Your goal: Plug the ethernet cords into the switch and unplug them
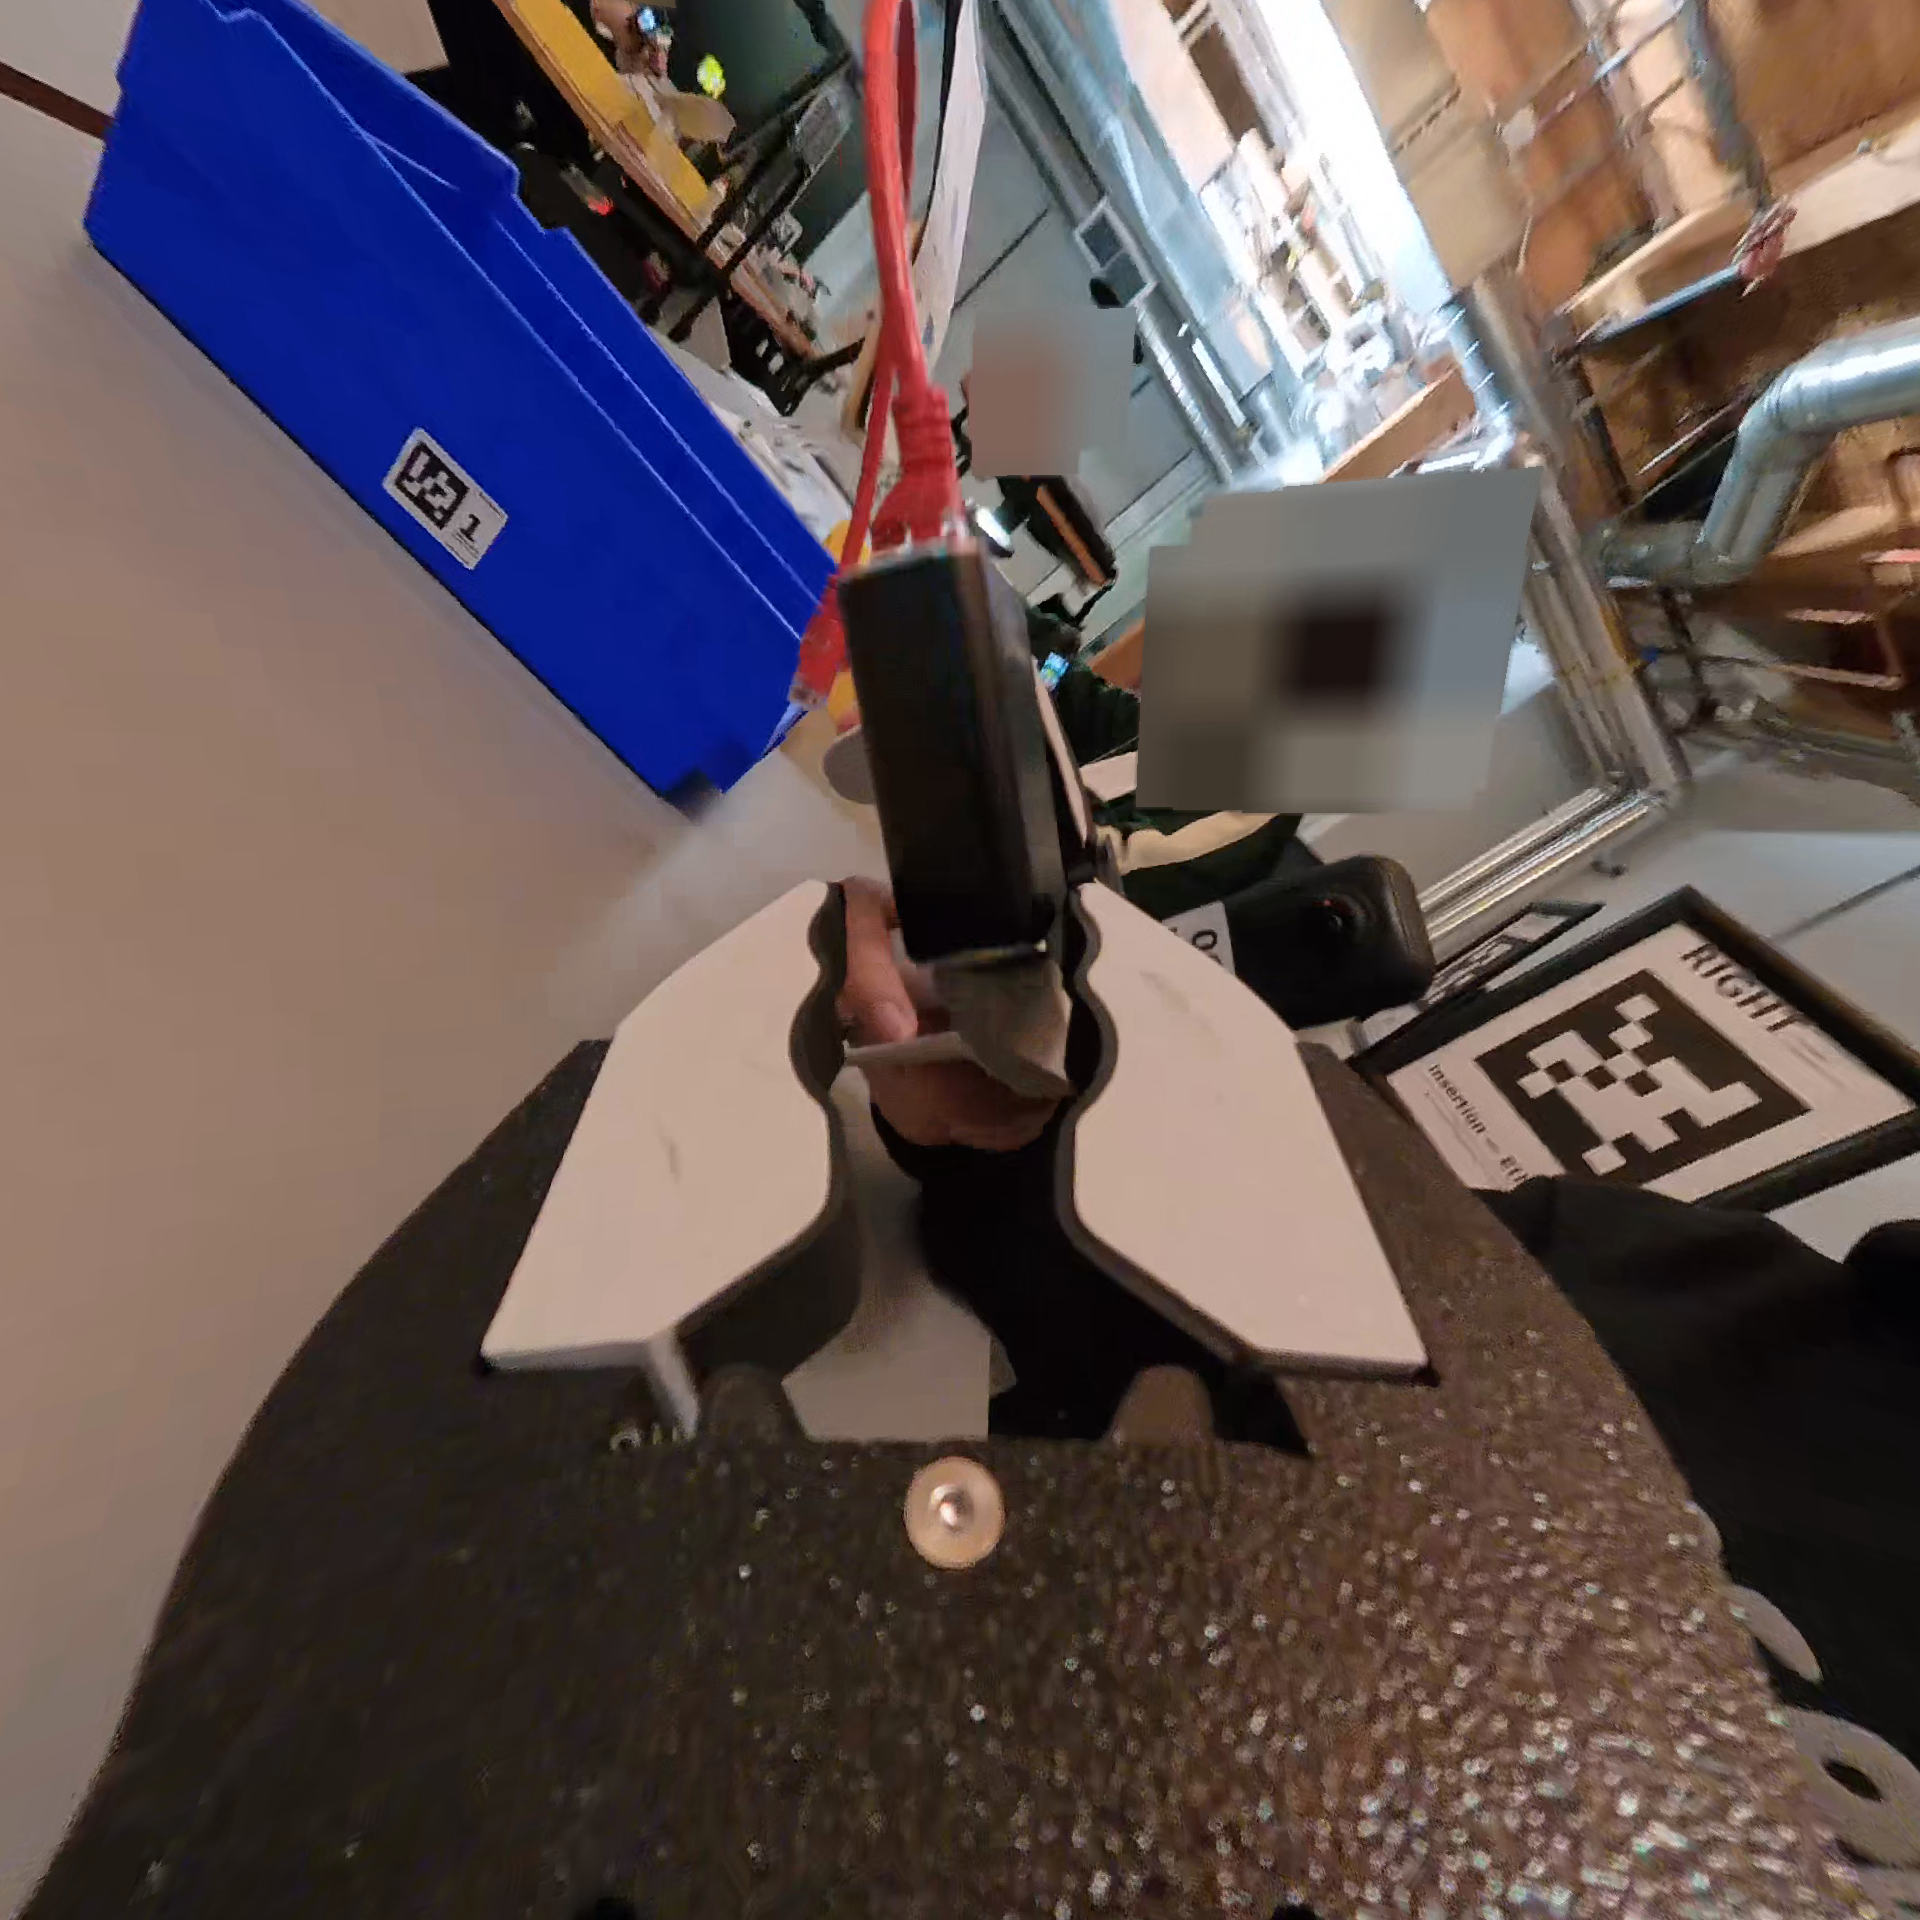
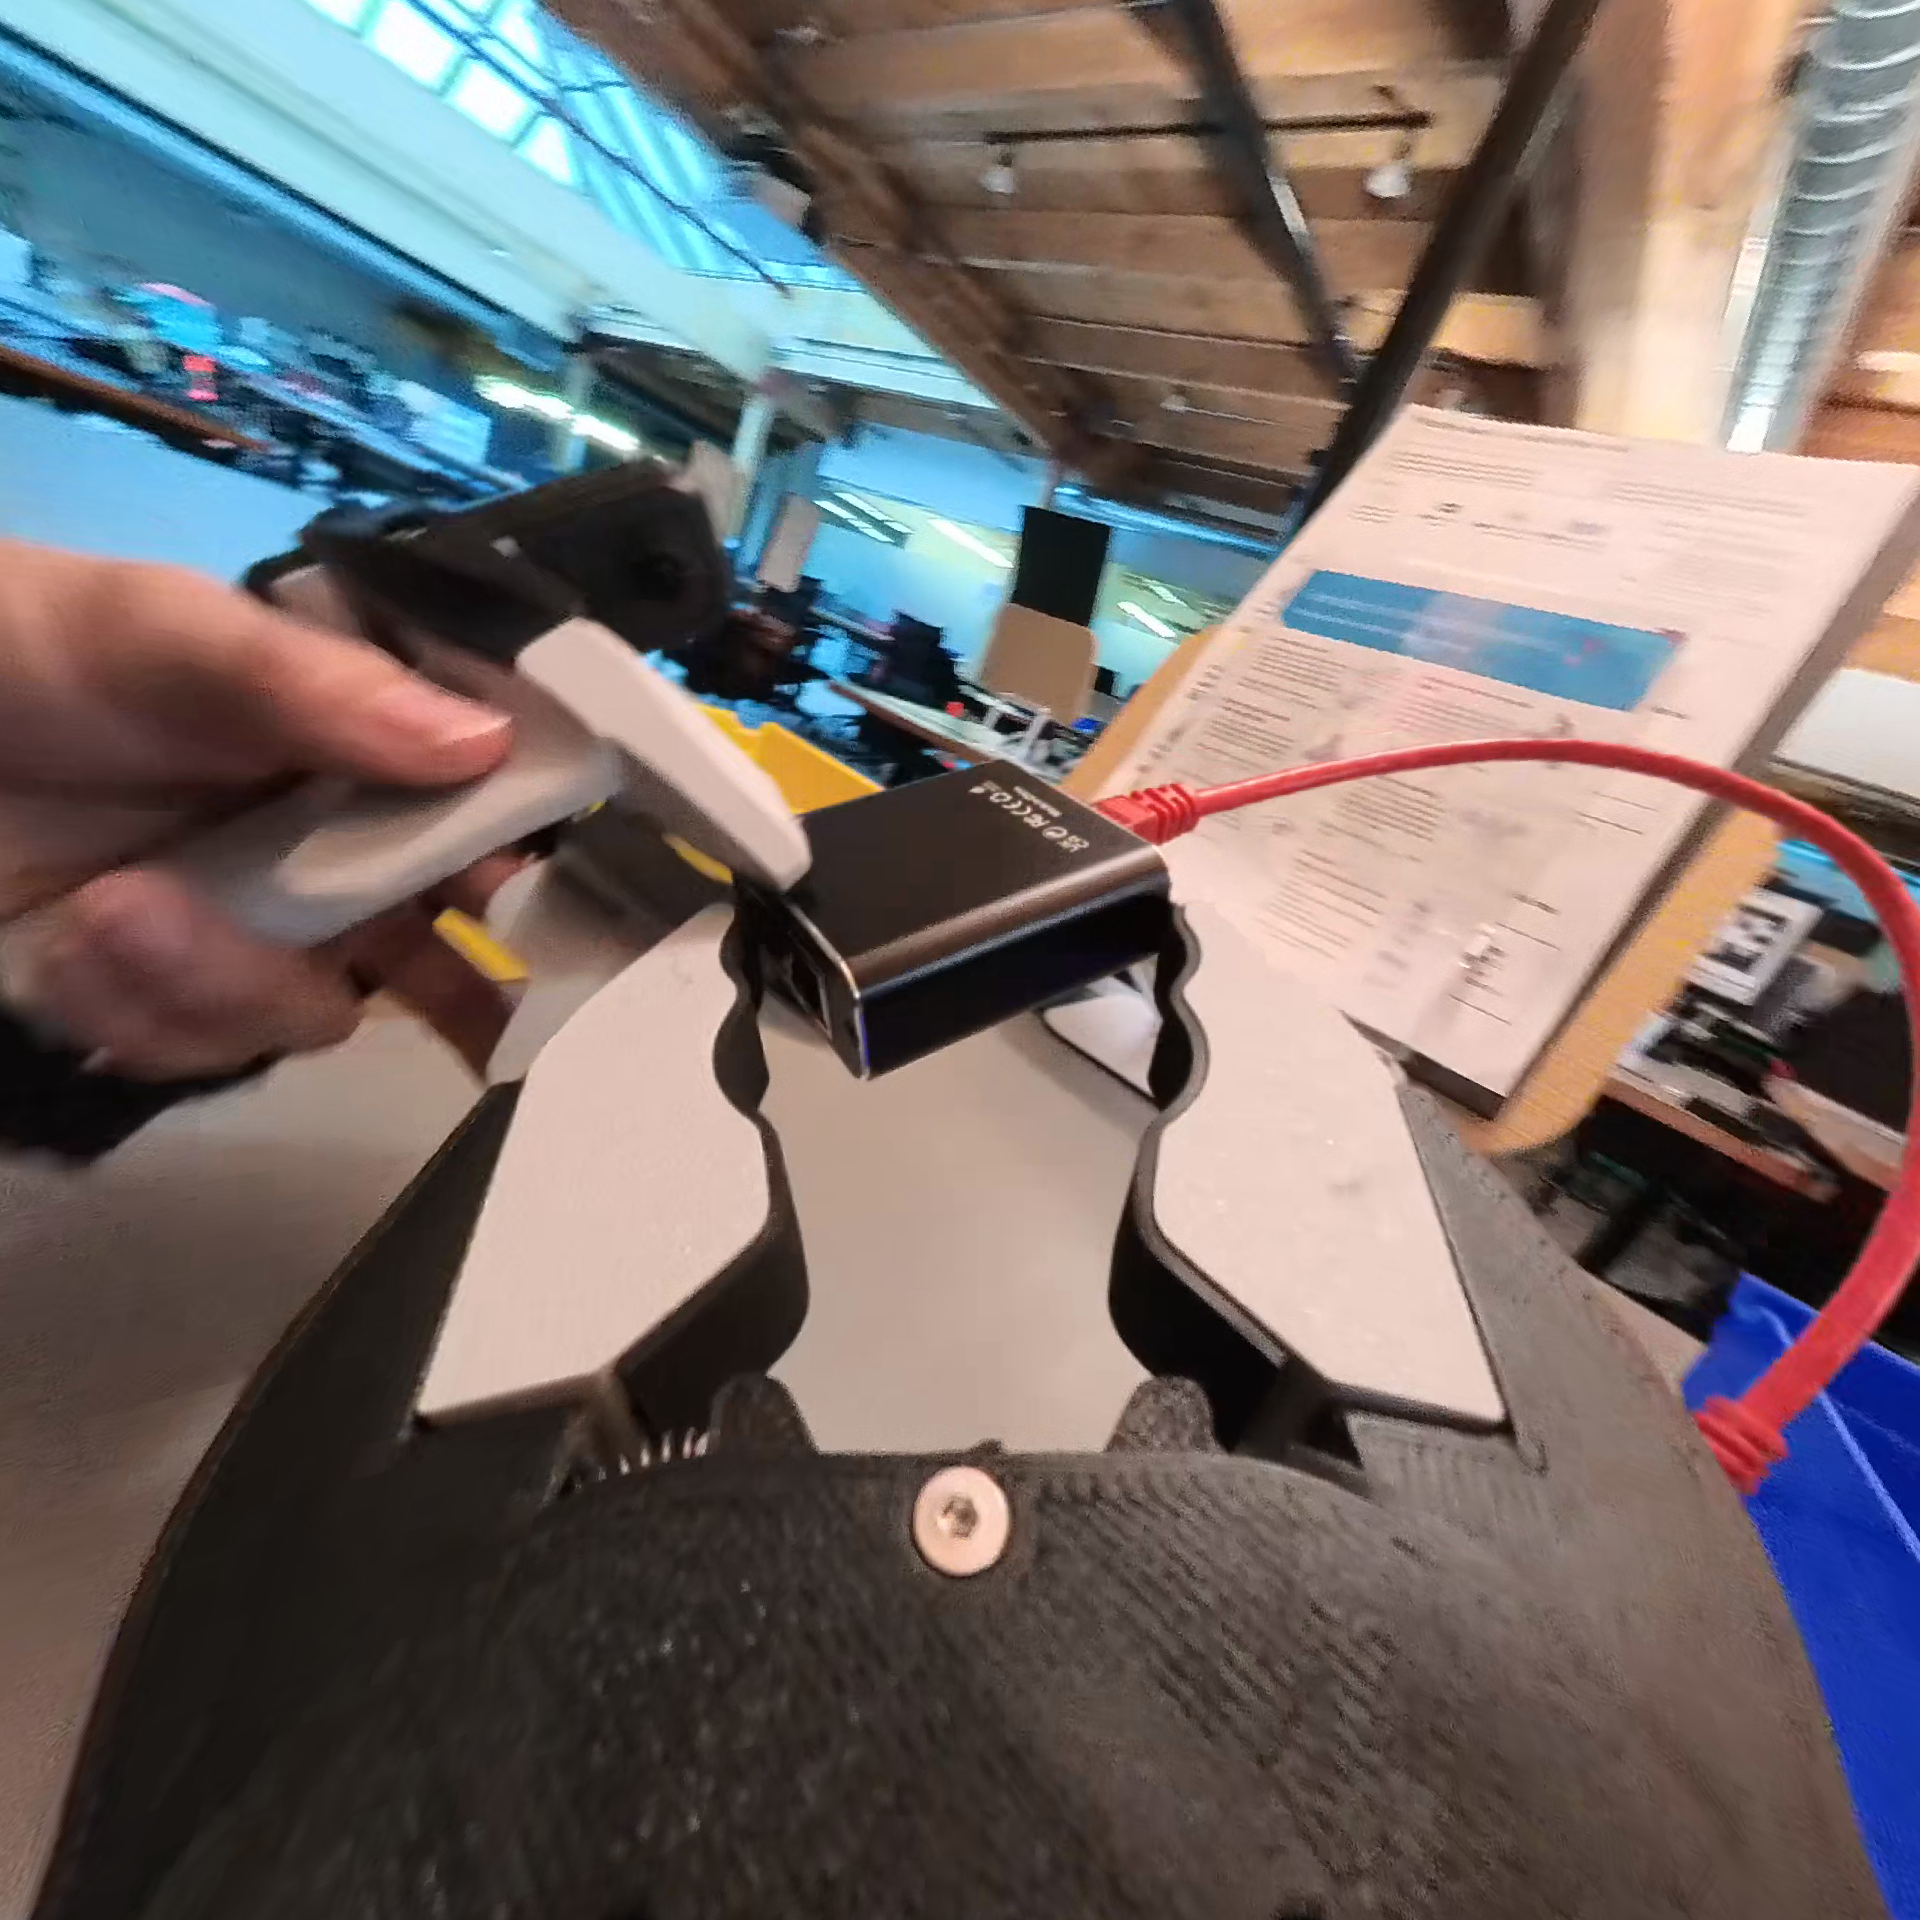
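Observation:
A small black switch [image 1: 951,748] is held up above the white table [image 1: 260,1039]. A red ethernet cord [image 1: 925,447] is plugged into its far end. A second red plug [image 1: 821,655] hangs loose beside it. My left gripper [image 1: 956,914] is open around the switch's near end, and its right finger [image 1: 1195,1122] touches the switch. In the right wrist view my right gripper [image 2: 956,945] is shut on the switch [image 2: 966,894] across its width. The left gripper's white finger [image 2: 665,758] rests on the switch's top face. The plugged cord [image 2: 1558,753] loops off to the right.
A blue bin [image 1: 416,364] stands on the table to the left; it also shows in the right wrist view [image 2: 1849,1558]. A printed sheet on a board [image 2: 1507,727] leans behind the switch. A hand [image 2: 208,727] holds the left gripper. A yellow bin [image 2: 790,758] lies beyond.

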Demonstrator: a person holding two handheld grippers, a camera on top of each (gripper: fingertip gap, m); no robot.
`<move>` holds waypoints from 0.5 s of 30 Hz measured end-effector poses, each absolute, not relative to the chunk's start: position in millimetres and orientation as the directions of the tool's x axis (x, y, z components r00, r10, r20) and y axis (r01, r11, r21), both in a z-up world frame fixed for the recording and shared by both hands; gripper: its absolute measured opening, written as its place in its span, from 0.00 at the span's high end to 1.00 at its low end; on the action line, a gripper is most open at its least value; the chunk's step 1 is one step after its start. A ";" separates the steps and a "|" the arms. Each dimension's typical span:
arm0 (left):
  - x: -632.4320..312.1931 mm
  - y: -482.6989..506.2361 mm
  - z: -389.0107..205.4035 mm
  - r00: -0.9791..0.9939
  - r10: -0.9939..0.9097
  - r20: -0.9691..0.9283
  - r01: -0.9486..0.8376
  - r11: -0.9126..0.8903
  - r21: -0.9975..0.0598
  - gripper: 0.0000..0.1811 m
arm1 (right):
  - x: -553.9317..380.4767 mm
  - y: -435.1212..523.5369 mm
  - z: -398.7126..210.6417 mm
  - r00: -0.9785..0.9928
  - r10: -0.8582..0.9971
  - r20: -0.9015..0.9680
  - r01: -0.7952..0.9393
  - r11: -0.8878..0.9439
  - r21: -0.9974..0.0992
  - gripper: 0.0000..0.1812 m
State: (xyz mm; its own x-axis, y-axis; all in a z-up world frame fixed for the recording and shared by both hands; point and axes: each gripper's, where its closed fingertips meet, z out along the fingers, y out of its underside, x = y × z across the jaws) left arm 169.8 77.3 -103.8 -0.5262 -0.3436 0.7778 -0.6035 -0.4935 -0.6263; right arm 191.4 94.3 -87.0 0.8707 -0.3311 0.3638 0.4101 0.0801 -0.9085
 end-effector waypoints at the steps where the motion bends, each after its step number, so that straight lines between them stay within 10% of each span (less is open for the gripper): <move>1: 169.6 73.2 -103.7 -0.531 -0.304 0.791 -0.603 -0.520 -0.605 0.78 | 192.5 94.4 -86.6 0.862 -0.360 0.356 0.409 0.081 -0.909 0.59; 10: 167.0 74.4 -100.4 -0.540 -0.142 0.830 -0.660 -0.540 -0.522 0.85 | 172.6 103.7 -96.6 0.865 -0.239 0.442 0.471 0.082 -0.878 0.62; 15: 157.5 97.1 -98.4 -0.525 -0.235 0.818 -0.713 -0.403 -0.574 0.86 | 157.0 91.4 -100.5 0.980 0.177 0.094 0.062 0.174 -0.983 0.59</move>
State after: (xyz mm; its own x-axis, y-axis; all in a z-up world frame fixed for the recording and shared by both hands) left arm 157.5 97.1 -98.4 -0.5253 -0.2350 0.8178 -0.7129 -0.4032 -0.5737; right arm 157.0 91.4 -100.5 0.9797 0.1770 0.0936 0.0624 0.1741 -0.9828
